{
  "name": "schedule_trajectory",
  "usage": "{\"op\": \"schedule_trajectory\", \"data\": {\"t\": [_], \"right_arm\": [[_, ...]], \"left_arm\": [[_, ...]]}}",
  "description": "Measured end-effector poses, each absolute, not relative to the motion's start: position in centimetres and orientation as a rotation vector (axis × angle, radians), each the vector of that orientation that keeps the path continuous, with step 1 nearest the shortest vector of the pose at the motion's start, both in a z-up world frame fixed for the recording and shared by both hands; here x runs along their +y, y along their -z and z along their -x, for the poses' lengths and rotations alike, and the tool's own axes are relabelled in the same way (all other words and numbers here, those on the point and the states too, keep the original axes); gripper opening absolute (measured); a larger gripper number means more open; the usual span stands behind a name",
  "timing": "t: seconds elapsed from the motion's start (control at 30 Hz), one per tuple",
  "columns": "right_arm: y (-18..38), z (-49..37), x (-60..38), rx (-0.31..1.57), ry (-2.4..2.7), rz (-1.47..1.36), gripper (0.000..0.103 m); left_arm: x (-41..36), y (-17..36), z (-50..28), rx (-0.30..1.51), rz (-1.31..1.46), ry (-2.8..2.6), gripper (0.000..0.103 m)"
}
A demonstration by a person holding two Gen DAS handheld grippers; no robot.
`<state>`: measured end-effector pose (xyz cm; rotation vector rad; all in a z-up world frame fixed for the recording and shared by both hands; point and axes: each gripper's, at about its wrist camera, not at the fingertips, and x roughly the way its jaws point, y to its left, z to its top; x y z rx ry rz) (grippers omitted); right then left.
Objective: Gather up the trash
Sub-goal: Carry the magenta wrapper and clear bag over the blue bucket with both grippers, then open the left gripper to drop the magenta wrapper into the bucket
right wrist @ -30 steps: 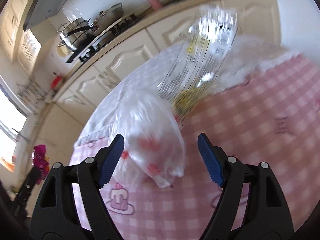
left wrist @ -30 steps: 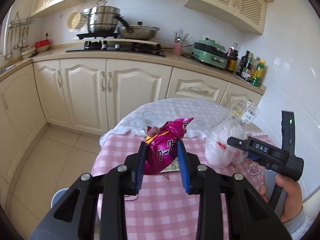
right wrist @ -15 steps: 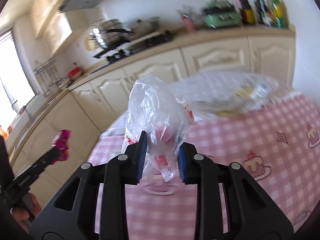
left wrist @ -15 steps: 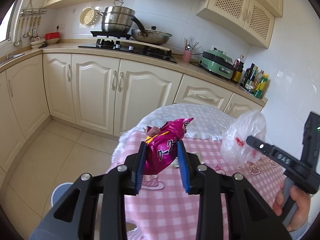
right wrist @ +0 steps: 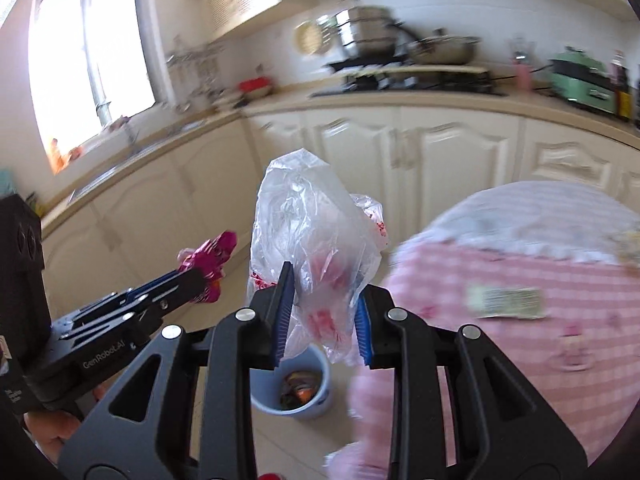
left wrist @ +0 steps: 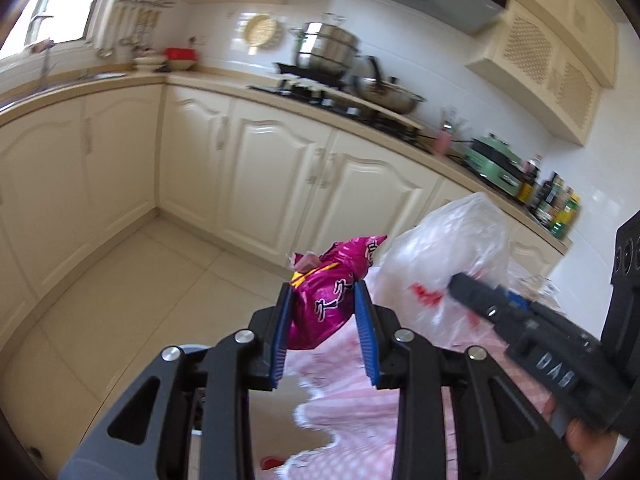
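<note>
My left gripper (left wrist: 323,307) is shut on a magenta snack wrapper (left wrist: 326,294), held in the air past the table's left edge; it also shows in the right wrist view (right wrist: 208,262). My right gripper (right wrist: 323,307) is shut on a crumpled clear plastic bag (right wrist: 316,236) with red print, also seen in the left wrist view (left wrist: 448,268). A pale blue trash bin (right wrist: 294,386) with scraps inside stands on the floor, below and just beyond the right gripper. The two grippers are side by side.
The round table with a pink checked cloth (right wrist: 520,312) is to the right, with a paper slip (right wrist: 506,300) on it. Cream kitchen cabinets (left wrist: 280,168) and a counter with pots run behind. Tiled floor (left wrist: 120,300) lies to the left.
Both grippers have swung left off the table toward the floor, carrying the wrapper and the bag. The trash bin has come into the right wrist view.
</note>
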<state>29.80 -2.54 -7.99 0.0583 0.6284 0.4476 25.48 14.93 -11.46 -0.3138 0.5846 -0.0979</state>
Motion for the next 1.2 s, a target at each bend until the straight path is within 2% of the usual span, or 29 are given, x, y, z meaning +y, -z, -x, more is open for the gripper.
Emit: {"op": "schedule_trajectory", "data": {"t": [0.2,0.4,0.6,1.03,1.13,1.2], "right_arm": [[13.5,-31.5,4.8,0.727,-0.505,0.017,0.027],[19.8,-33.4,8.8,0.837,-0.516,0.067,0.027],[25.2,-35.2,10.9,0.934,-0.508,0.081,0.027],[32.3,-38.4,12.7,1.048,-0.476,0.087,0.028],[33.5,-39.0,12.9,1.069,-0.47,0.084,0.028],[33.9,-39.2,13.0,1.078,-0.467,0.081,0.028]], "left_arm": [[20.7,15.5,-25.5,0.641,0.329,-0.016,0.03],[24.8,21.8,-27.0,0.747,0.356,-0.097,0.03],[26.9,27.2,-29.1,0.835,0.397,-0.107,0.03],[28.5,35.6,-33.2,0.941,0.485,-0.043,0.031],[28.9,37.1,-34.0,0.972,0.507,-0.03,0.036],[29.0,37.5,-34.3,0.982,0.514,-0.032,0.052]]}}
